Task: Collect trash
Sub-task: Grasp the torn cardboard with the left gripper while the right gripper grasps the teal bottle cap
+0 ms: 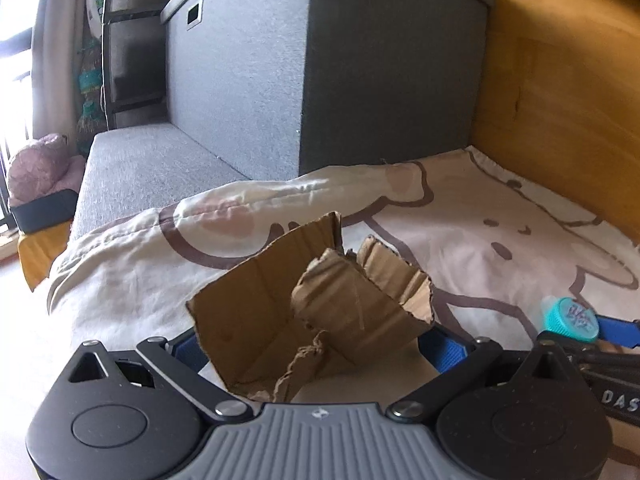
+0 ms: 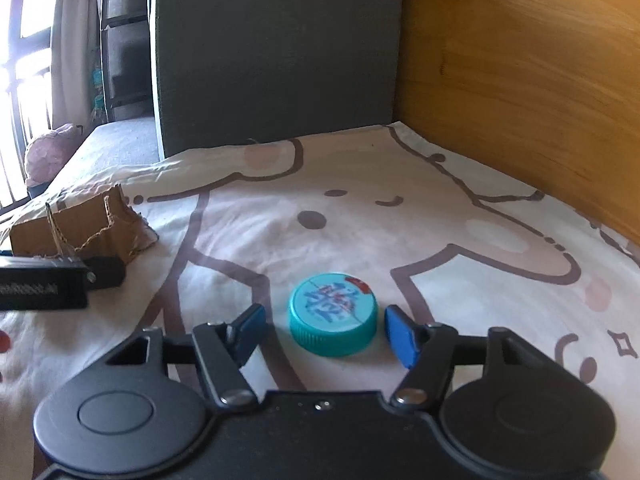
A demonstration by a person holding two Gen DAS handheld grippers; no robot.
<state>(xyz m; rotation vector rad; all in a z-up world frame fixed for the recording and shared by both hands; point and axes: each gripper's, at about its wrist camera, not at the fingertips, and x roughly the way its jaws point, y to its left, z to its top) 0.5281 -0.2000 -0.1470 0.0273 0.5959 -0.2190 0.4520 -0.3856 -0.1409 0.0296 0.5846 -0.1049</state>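
Note:
A torn brown cardboard piece (image 1: pixel 304 304) sits between the blue pads of my left gripper (image 1: pixel 320 350), which is closed on it just above the cartoon-print bedsheet (image 1: pixel 500 220). The cardboard also shows at the left of the right wrist view (image 2: pixel 84 228), with the left gripper's body beside it. A teal bottle cap (image 2: pixel 333 314) lies flat on the sheet (image 2: pixel 360 216) between the fingers of my right gripper (image 2: pixel 326 330). That gripper is open, with small gaps on both sides of the cap. The cap also shows in the left wrist view (image 1: pixel 570 314).
A tall grey fabric box (image 1: pixel 320 64) stands at the head of the bed on a grey mattress (image 1: pixel 140 168). A wooden bed wall (image 2: pixel 520 80) runs along the right. A pink bundle (image 1: pixel 36 168) in a dark tray and a curtain are far left.

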